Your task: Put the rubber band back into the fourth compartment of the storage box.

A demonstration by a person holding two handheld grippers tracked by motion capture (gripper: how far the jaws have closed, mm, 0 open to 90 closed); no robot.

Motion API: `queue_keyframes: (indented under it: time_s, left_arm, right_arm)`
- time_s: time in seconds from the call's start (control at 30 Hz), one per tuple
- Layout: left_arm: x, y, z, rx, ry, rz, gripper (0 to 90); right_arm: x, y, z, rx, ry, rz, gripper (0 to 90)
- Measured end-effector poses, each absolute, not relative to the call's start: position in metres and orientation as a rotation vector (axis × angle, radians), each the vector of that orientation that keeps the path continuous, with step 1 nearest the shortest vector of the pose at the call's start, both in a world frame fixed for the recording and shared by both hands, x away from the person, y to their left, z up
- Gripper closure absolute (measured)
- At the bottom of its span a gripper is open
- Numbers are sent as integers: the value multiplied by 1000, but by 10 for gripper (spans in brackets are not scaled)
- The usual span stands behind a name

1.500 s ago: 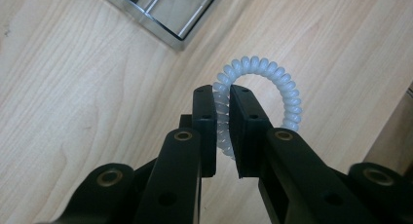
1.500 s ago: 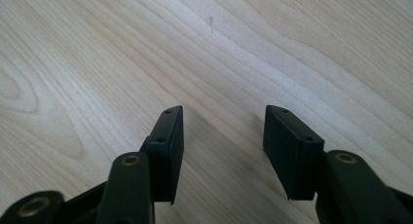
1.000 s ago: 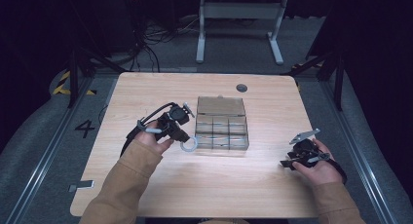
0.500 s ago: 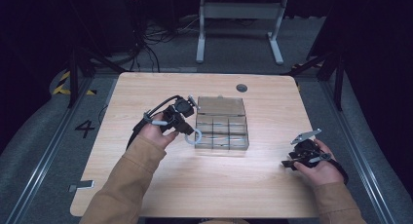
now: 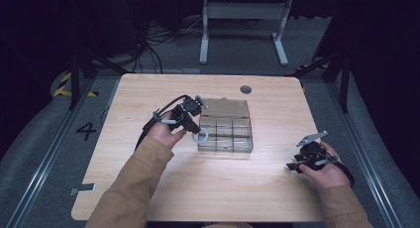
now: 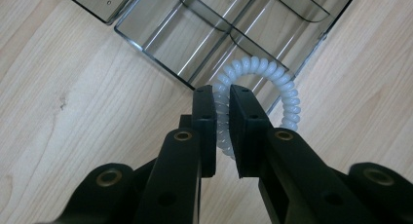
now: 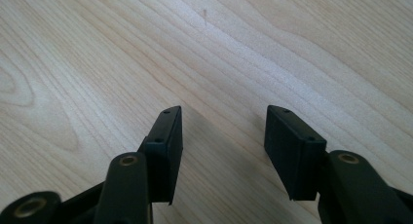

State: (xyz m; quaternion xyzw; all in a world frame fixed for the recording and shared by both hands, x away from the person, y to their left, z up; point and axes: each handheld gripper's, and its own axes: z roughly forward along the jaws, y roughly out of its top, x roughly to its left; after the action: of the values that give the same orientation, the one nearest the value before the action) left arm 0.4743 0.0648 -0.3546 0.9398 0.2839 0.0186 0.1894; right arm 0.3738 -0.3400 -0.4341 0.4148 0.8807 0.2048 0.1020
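One hand-held gripper (image 6: 222, 100) carried coil tie (image 6: 260, 95) over organizer (image 5: 225, 124).

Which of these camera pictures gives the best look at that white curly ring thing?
The left gripper view: the white spiral hair tie appears large there, coils distinct, pinched between the left gripper's jaws above the clear compartment box. The high view shows it as a tiny pale loop beside the box. The right gripper view shows bare tabletop.

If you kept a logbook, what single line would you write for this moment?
left gripper: shut on white spiral hair tie, at corner of clear divided box | right gripper: open, empty, over wooden table
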Motion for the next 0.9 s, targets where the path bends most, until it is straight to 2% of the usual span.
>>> queue_keyframes:
  time_s: [0.9]
  left_arm:
    - [489,38,-373,2669,811,69,820]
  right_arm:
    - [372,-339,-429,1209,2583,626,495]
